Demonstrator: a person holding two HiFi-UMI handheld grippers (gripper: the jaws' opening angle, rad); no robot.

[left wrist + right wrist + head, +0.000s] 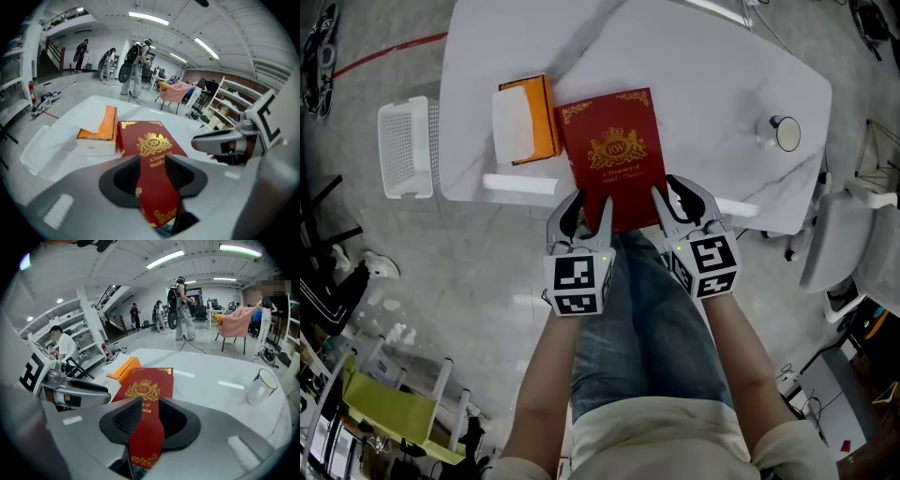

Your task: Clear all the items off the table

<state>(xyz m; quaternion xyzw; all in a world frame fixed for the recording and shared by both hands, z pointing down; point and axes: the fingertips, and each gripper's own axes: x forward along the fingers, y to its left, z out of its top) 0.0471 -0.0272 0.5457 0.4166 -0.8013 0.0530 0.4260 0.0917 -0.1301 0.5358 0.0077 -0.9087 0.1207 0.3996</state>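
Your left gripper (590, 204) and right gripper (671, 195) sit side by side over the near edge of the book (614, 150), the left at about 7 o'clock on the cover and the right at about 5 o'clock. In each gripper view the ribbed black pads stand part way apart and pinch nothing. The cover shows through the gap as a red strip. I cannot tell whether the fingertips touch it.

The book is a flat, glossy dark-red rectangle with a gold crest, gold lettering and gold corner scrolls. It lies at the 6 o'clock edge of the white marbled table (703, 84), and its near end juts past the rim towards your lap.

Just beside it at 9 o'clock lies an orange tissue box (542, 117) with a white sheet on top. Well apart at 3 o'clock stands a clear cup (784, 133) with a round rim. A white slatted plastic basket (403, 148) sits off the table's 9 o'clock side.
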